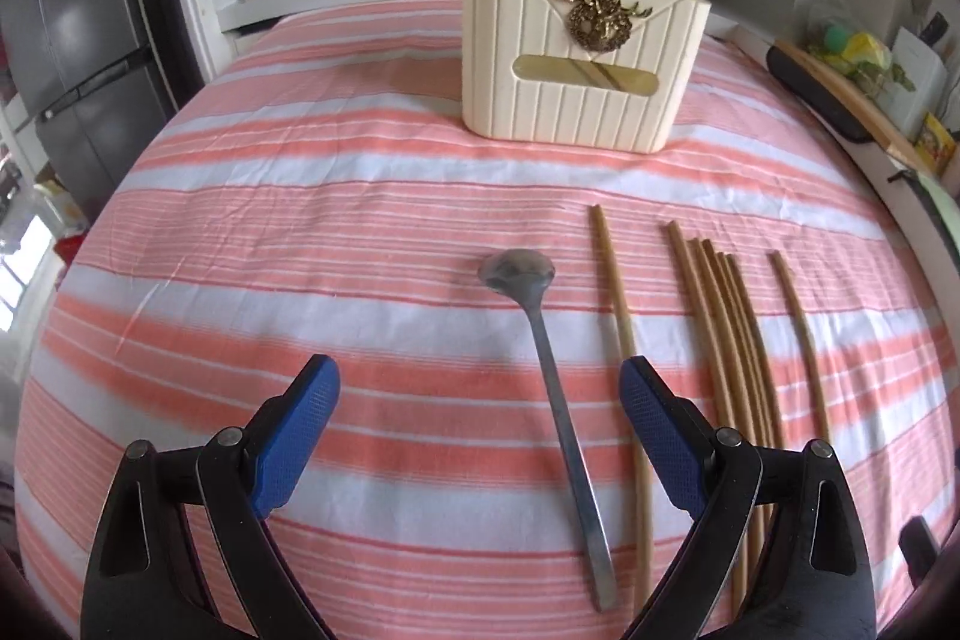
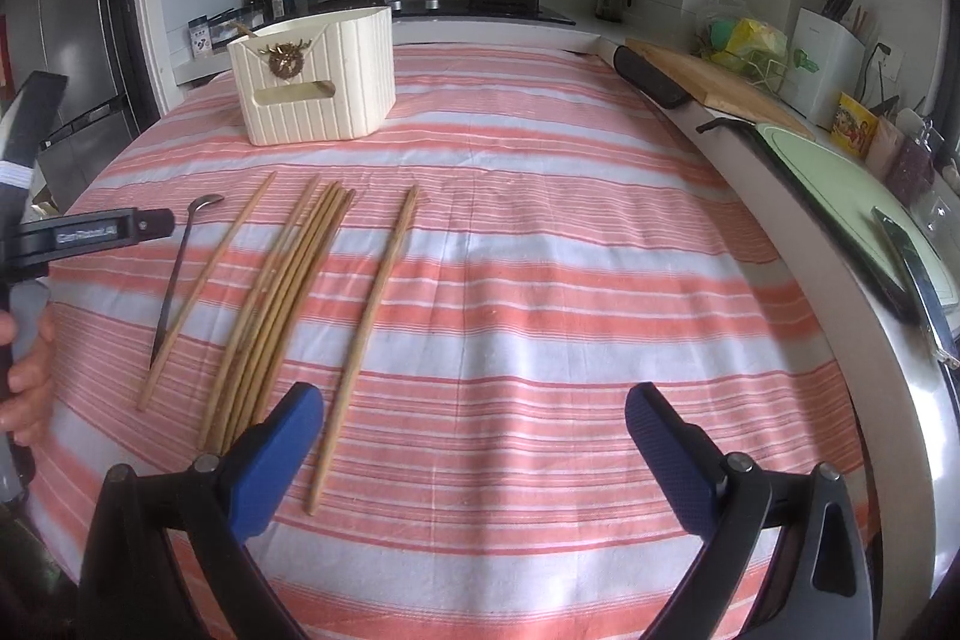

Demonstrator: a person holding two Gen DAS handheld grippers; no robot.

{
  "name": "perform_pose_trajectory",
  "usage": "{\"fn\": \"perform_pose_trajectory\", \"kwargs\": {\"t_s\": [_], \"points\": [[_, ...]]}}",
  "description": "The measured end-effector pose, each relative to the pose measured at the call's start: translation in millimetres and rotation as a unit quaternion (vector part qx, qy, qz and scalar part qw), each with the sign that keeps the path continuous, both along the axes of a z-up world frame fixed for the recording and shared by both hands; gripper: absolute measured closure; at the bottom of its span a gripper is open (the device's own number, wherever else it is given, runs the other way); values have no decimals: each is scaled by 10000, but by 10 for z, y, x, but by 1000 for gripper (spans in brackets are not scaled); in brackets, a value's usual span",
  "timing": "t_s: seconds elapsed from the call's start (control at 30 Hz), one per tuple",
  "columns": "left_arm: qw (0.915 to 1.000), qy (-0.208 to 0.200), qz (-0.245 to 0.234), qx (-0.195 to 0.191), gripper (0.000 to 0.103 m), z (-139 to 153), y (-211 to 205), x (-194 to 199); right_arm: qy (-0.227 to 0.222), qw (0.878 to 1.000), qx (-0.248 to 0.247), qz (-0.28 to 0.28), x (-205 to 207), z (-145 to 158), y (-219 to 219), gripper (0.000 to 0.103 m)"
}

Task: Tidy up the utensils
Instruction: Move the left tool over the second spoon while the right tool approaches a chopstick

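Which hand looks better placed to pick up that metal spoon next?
Probably the left. The left gripper is open with the spoon lying between its fingers; the right gripper sits beyond the chopsticks.

matt steel spoon (image 1: 543, 340), smooth wooden chopsticks (image 1: 720, 340), ribbed cream plastic holder (image 1: 576, 58), striped woven cloth (image 1: 336, 196)

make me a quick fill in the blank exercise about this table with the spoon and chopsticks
1. The long-handled metal spoon lies between the open fingers of the ____ claw.
2. The cream ribbed plastic holder already contains one wooden ____.
3. The loose wooden chopsticks lie flat on a pink-and-white ____ tablecloth.
4. The right claw is open and holds ____.

Missing words: left; chopstick; striped; nothing
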State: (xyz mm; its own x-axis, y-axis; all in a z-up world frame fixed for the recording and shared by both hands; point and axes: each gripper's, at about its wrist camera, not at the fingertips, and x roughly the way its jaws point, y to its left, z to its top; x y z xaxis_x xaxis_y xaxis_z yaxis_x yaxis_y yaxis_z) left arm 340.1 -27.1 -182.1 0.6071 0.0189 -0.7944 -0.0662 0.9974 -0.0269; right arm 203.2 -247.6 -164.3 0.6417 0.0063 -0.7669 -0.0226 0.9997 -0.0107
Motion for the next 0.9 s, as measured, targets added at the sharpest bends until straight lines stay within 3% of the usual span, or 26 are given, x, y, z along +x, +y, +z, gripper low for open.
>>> {"fn": "perform_pose_trajectory", "kwargs": {"t_s": [0.17,0.37,0.73,0.9], "points": [[9991,307,216,218,9,-208,17,112,-148,9997,-31,193,19,80,123,1],[9982,324,95,489,8,-221,65,15,-150,9997,7,170,64,66,112,1],[9984,282,97,480,8,-89,391,-117,-100,9999,98,50,37,-16,79,1],[9996,254,74,53,8,-45,509,-252,-86,9999,71,79,64,2,54,1]]}}
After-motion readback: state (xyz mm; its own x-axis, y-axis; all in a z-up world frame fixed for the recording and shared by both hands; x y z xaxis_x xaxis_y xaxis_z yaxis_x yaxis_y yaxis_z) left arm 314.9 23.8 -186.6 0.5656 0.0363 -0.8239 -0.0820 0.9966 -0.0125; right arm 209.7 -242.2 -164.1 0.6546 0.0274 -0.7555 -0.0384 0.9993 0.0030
